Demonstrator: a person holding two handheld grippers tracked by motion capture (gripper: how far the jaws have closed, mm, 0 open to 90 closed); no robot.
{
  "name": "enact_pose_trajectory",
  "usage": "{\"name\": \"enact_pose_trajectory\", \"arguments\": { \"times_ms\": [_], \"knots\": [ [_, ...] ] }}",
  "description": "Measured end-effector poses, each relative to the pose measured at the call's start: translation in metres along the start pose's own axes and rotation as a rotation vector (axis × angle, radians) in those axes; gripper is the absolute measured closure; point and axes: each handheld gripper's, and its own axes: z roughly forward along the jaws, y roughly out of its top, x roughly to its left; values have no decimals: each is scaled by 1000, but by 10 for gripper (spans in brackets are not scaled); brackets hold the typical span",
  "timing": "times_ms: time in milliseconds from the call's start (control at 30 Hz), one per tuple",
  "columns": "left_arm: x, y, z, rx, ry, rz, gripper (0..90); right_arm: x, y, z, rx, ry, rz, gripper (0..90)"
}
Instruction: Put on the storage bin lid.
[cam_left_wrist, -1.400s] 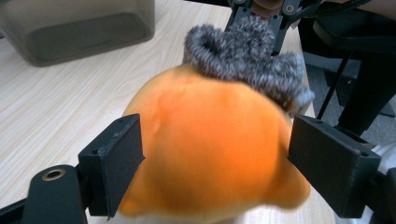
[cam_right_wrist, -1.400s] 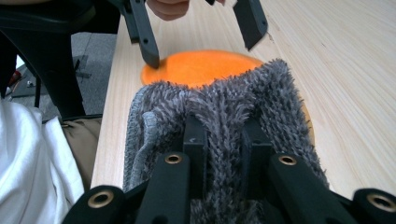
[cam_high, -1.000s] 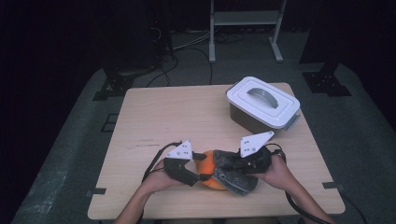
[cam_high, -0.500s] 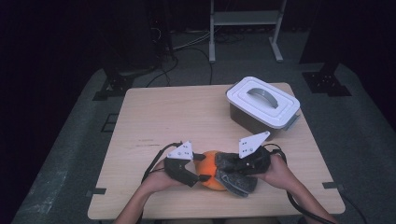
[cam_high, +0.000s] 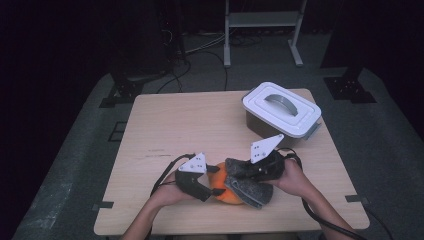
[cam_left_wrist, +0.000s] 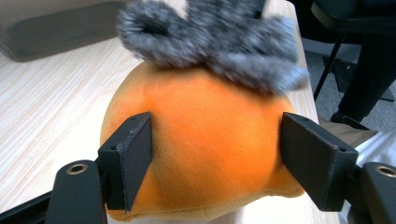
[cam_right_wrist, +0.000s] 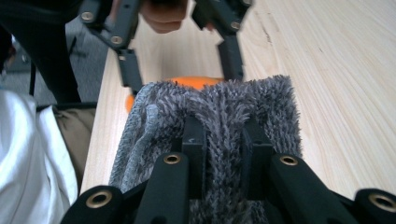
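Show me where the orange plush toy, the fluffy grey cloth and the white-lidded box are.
orange plush toy (cam_left_wrist: 205, 140): left gripper view, middle of its orange body.
fluffy grey cloth (cam_right_wrist: 219, 109): right gripper view, its upper pile.
white-lidded box (cam_high: 300, 117): high view, bare lid beside the handle.

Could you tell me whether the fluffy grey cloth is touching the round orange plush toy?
Touching. In the left gripper view, the fluffy grey cloth lies right on top of the round orange plush toy, with no gap between them.
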Motion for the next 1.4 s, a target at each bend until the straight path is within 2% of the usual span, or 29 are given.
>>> {"name": "enact_pose_trajectory", "arguments": {
  "times_ms": [200,467,633,800,900,1000,1067,1233,1333,1400],
  "knots": [
    [3,-2,-1,-7,-9,-3,258,-6,-16,-1,-30,9,57,750],
    [9,-9,-3,3,-25,-25,258,9,-25,4,-36,26,48,751],
    [12,-11,-3,11,-13,-43,257,17,-29,7,-45,34,52,752],
    [15,-13,-4,14,-12,-71,248,21,-32,10,-57,42,52,752],
    [15,-12,-4,-1,-33,-109,235,23,-32,12,-61,55,55,752],
    [14,-12,-3,9,-30,-95,251,25,-30,13,-56,62,45,750],
    [13,-12,-3,1,-27,-83,265,23,-25,10,-62,50,45,750],
    [10,-11,-3,2,-28,-38,280,17,-7,5,-87,6,8,750],
    [9,-11,-3,5,-23,-32,281,11,-2,5,-69,-6,0,749],
    [10,-11,-3,6,-19,-31,280,7,-7,6,-51,-5,15,749]
  ]
}}
